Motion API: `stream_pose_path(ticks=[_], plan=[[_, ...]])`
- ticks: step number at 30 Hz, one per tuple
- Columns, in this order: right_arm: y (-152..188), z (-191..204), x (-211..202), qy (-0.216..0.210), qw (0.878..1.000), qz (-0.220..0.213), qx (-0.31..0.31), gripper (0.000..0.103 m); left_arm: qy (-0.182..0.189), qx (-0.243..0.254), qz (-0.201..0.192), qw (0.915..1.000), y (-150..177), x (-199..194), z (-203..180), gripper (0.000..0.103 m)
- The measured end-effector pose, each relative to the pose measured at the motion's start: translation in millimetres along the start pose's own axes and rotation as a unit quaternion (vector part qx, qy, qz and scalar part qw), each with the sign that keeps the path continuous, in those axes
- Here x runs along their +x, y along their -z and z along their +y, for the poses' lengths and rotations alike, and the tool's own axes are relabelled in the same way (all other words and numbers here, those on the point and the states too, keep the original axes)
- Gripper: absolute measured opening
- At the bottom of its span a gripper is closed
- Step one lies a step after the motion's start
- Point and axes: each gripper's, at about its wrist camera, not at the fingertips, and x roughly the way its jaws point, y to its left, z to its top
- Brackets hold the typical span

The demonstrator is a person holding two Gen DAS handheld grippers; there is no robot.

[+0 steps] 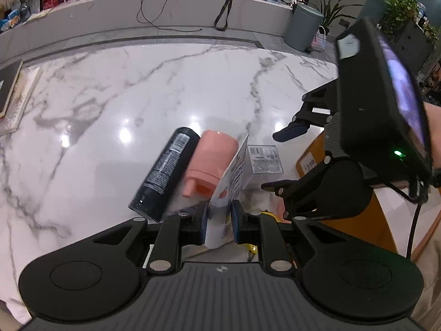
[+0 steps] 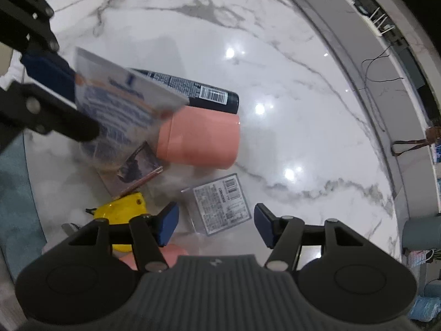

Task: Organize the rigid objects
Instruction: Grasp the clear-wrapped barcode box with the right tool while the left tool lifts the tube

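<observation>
Left gripper (image 1: 219,220) clamped on a flat box (image 1: 234,176); right gripper (image 2: 215,224), jaws apart and empty, hangs directly above a clear case (image 2: 220,204), the nearer hand.

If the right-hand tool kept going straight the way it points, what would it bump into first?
Probably the clear labelled box lying on the marble table, directly ahead between the open right tool; depth is hard to judge.

Pink cup (image 2: 201,143) (sideways) beside black can (image 2: 190,91).

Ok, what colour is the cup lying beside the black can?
Salmon pink cup, clearest in the right wrist view.
</observation>
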Motion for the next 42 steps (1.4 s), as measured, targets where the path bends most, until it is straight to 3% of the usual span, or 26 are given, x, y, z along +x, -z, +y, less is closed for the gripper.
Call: stream_pose_path(ticks=[5,11,17,20,26,28,29,37,42], plan=[[-3.3,-4.1,13.2,-0.014,1.000,0.010,-0.004,0.061,-0.002,0.003,0.011,0.9999,0.4,3.4,7.8,0.019],[-4.6,-9.2,22.8,-0.021,1.000,0.012,0.006,0.061,-0.004,0.060,0.052,0.9968,1.6,2.7,-0.1,0.019],[-4.9,-10.5,24.2,-0.021,1.000,0.012,0.013,0.061,-0.006,0.108,0.025,0.9938,8.6,2.3,-7.9,0.021],[-5.6,-13.7,25.8,-0.024,0.999,0.011,0.023,0.062,-0.022,0.138,0.004,0.9901,11.6,-0.1,-15.7,0.032],[-7.1,-13.7,27.7,-0.021,0.999,0.006,0.030,0.062,-0.020,0.161,-0.034,0.9862,14.4,-5.3,-23.2,0.033],[-6.4,-14.5,28.9,-0.022,0.999,0.003,0.041,0.059,-0.023,0.159,-0.025,0.9867,13.3,-3.4,-24.9,0.015],[-5.9,-14.5,30.1,-0.025,0.999,0.003,0.046,0.055,-0.025,0.161,-0.025,0.9864,13.4,-3.1,-25.6,0.014],[0.6,-3.7,15.7,-0.014,0.999,-0.012,0.051,0.050,-0.024,0.166,-0.032,0.9852,14.0,-8.4,-30.5,0.012],[5.3,-0.4,-16.3,-0.007,0.997,-0.040,0.064,0.050,-0.022,0.168,-0.065,0.9833,7.2,-29.3,-40.9,0.012]])
